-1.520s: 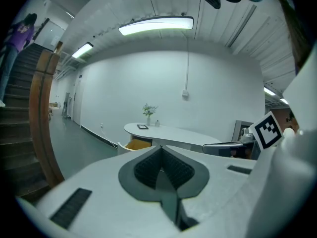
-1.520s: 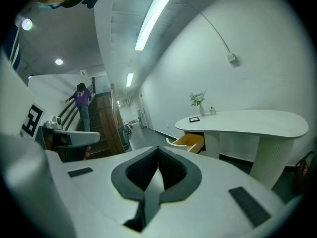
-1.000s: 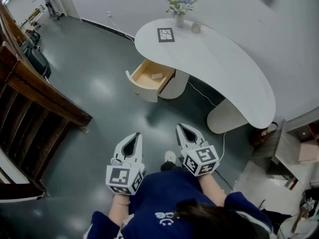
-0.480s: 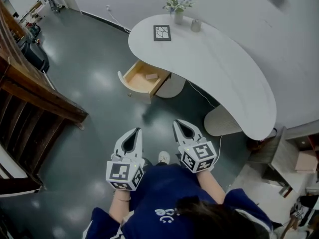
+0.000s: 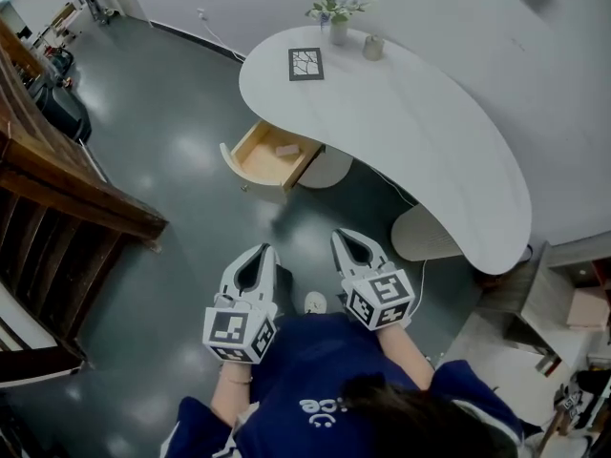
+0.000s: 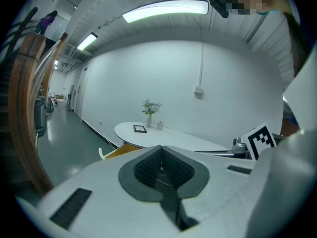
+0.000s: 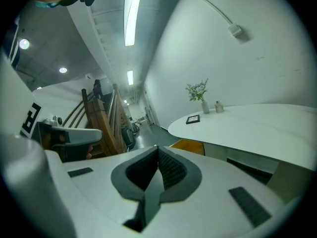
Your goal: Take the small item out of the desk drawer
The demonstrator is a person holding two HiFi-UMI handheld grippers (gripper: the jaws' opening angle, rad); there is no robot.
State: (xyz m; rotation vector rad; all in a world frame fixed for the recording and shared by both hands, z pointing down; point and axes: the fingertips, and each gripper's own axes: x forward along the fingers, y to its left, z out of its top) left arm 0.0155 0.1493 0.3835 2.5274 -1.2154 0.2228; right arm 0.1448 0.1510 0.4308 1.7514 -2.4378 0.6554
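Both your grippers are closed and empty: the left gripper [image 5: 264, 249] and the right gripper [image 5: 341, 236] each have their jaws pressed together with nothing between them, held close to your body. The small item [image 5: 286, 150] lies in the open drawer [image 5: 234, 161] under the near end of the desk [image 5: 410, 122], well apart from you, ahead and roughly between the two jaw tips. Neither gripper is clearly nearer. It looks like a pale block, but it is too small to read its long axis.
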